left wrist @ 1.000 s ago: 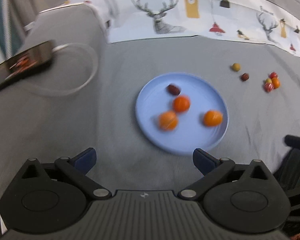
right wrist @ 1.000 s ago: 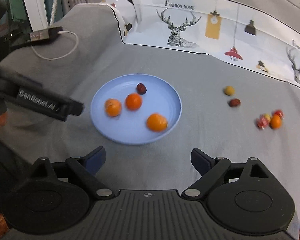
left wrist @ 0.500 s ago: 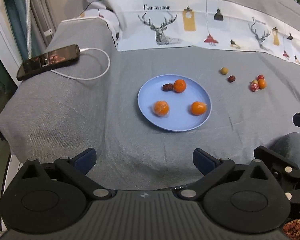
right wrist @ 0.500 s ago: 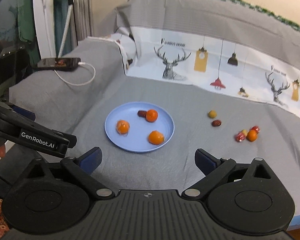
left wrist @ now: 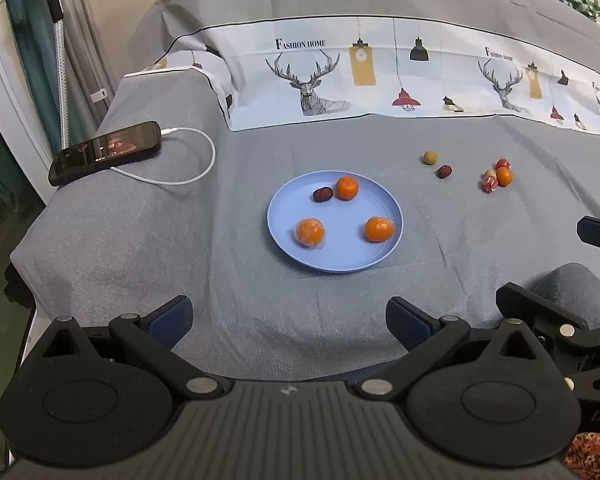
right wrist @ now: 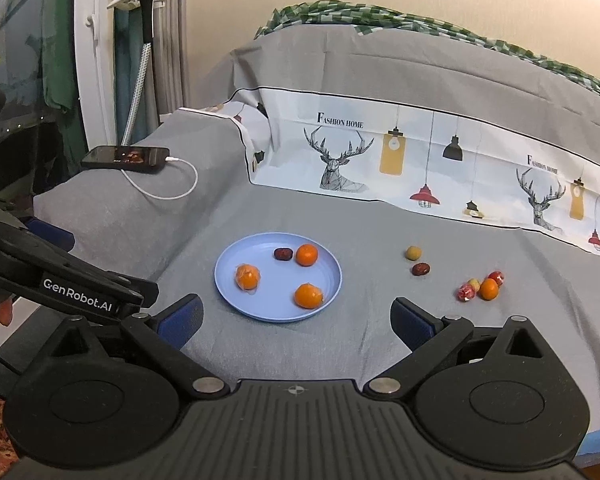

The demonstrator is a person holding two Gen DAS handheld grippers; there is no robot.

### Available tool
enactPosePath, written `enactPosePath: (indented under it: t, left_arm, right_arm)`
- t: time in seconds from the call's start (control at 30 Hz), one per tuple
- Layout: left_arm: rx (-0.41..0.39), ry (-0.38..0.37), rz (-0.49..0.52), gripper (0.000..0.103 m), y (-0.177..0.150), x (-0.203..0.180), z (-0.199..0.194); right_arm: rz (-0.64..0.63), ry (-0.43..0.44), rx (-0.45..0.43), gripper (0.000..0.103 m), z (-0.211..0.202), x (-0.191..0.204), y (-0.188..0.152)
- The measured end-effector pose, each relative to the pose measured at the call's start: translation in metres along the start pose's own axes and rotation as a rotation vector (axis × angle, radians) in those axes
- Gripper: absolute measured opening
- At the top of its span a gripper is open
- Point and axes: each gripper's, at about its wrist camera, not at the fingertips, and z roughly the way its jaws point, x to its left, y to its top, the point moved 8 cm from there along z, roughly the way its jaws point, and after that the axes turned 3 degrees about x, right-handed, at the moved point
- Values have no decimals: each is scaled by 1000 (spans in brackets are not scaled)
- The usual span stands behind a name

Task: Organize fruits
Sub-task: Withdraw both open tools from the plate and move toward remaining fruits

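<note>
I hold both tongs, left (left wrist: 288, 322) and right (right wrist: 296, 322), spread wide and empty, short of the blue plate (left wrist: 384, 258) carrying three oranges.

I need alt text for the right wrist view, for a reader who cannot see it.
A blue plate on a grey bedcover holds three oranges and a dark date; more small fruits lie to its right. The open, empty right claw fills the foreground, and a charging phone rests far left.
</note>
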Motion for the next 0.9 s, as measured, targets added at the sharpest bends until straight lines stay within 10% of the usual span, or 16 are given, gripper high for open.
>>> enactPosePath:
  t: [0.9]
  left_arm:
    - [82, 8, 39, 103, -2, -7, 25]
  right_arm:
    - [87, 28, 49, 100, 19, -13, -10]
